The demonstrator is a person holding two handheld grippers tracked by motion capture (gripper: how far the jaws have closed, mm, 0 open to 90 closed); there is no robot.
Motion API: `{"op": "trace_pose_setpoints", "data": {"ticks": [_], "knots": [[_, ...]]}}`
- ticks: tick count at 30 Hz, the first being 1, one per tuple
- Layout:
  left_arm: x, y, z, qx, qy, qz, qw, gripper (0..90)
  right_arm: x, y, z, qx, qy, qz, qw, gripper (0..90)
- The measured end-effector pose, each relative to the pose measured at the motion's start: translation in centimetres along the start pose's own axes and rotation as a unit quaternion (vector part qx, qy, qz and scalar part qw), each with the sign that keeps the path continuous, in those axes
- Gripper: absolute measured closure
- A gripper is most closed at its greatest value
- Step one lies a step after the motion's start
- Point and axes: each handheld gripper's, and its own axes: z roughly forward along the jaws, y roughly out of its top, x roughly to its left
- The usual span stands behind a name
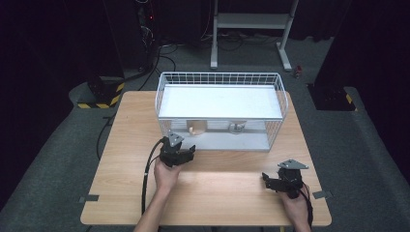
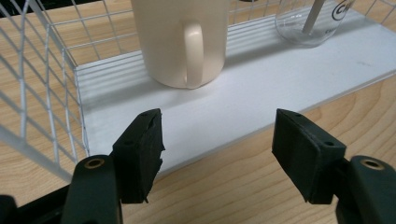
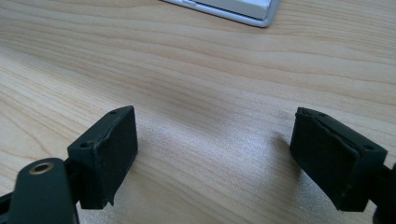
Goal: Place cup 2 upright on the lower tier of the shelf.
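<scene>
Our left gripper [image 2: 217,149] has its jaws apart with nothing between them, aimed at the cream mug [image 2: 184,42], which stands upright just ahead on the lower white shelf of the wire basket [image 1: 167,104]. We judge the grasp not yet made. Our right gripper [image 3: 215,158] rests open and empty over the table [image 1: 217,188]. A glass beaker [image 2: 310,21] with a stick in it stands beside the mug.

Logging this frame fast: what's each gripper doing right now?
Left gripper: open, holding nothing, aimed at the cream ceramic mug.
Right gripper: open, holding nothing, over the light wooden table.
</scene>
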Motion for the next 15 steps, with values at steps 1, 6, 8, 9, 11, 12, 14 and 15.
{"op": "trace_pose_setpoints", "data": {"ticks": [1,6,8,9,11,12,14,15], "knots": [[0.0,0.0,0.0,0.000,0.000,0.000,1.0000,33.8,0.0,0.0,0.0,0.000,0.000,0.000,1.0000,15.0],[0.0,-0.4,-0.6,-0.008,-0.006,-0.013,0.9999,33.6,0.0,0.0,0.0,0.000,0.000,0.000,1.0000,15.0],[0.1,-0.5,-0.8,-0.008,-0.006,-0.010,0.9999,33.5,0.0,0.0,0.0,0.000,0.000,0.000,1.0000,15.0],[0.1,-0.6,-0.9,-0.008,-0.007,-0.012,0.9999,33.5,0.0,0.0,0.0,0.000,0.000,0.000,1.0000,15.0],[0.2,-0.8,-1.2,-0.009,-0.007,-0.016,0.9998,33.4,0.0,0.0,0.0,0.000,0.000,0.000,1.0000,15.0],[0.2,-0.9,-1.3,-0.009,-0.007,-0.018,0.9998,33.4,0.0,0.0,0.0,0.000,0.000,0.000,1.0000,15.0],[0.3,-1.0,-1.5,-0.010,-0.004,-0.018,0.9998,33.3,0.0,0.0,0.0,0.000,0.000,0.000,1.0000,15.0],[0.3,-1.0,-1.5,-0.010,-0.004,-0.018,0.9998,33.2,0.0,0.0,0.0,0.000,0.000,0.000,1.0000,15.0]]}}
